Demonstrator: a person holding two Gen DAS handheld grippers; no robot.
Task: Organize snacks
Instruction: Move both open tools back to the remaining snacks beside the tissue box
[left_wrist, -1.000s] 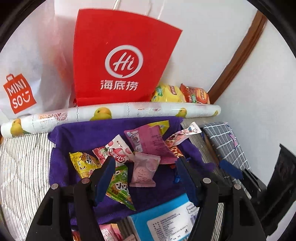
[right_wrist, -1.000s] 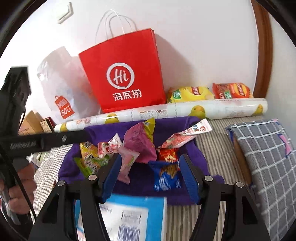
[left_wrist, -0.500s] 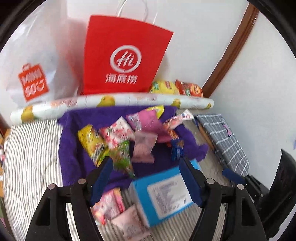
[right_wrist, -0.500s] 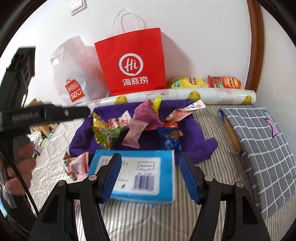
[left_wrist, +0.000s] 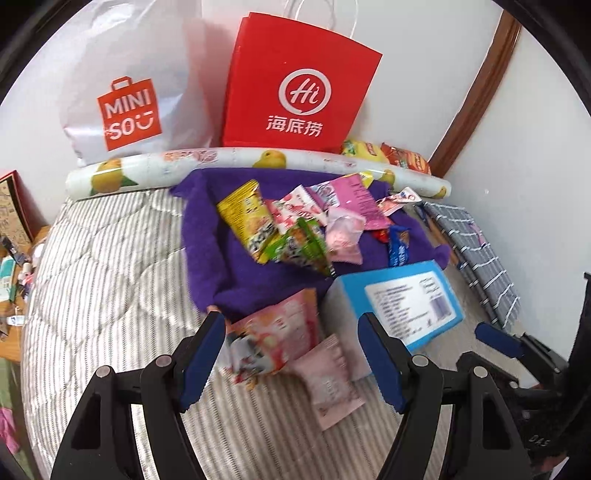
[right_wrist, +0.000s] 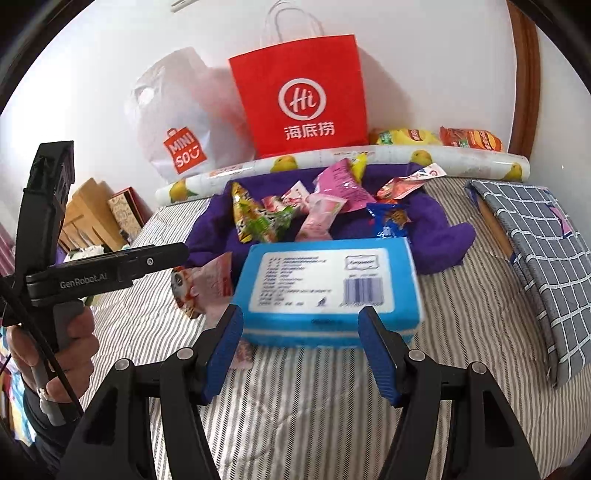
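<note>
Several snack packets (left_wrist: 295, 225) lie piled on a purple cloth (left_wrist: 207, 236) on a striped bed; the pile also shows in the right wrist view (right_wrist: 295, 214). A blue box (left_wrist: 410, 299) lies in front of the cloth, also in the right wrist view (right_wrist: 328, 291). Two pink packets (left_wrist: 273, 332) (left_wrist: 328, 380) lie left of the box. My left gripper (left_wrist: 291, 354) is open and empty above these pink packets. My right gripper (right_wrist: 303, 347) is open and empty just before the blue box.
A red paper bag (left_wrist: 299, 85) and a white Miniso bag (left_wrist: 129, 96) stand against the wall behind a duck-print roll (left_wrist: 258, 162). Chip bags (right_wrist: 436, 138) lie at the back right. A grey checked cushion (right_wrist: 535, 258) lies on the right. Boxes (right_wrist: 96, 221) stand off the bed's left.
Both grippers have pulled back from the purple cloth and snack pile toward the near side. The blue box and two pink packets have come into full view. Both stay open.
</note>
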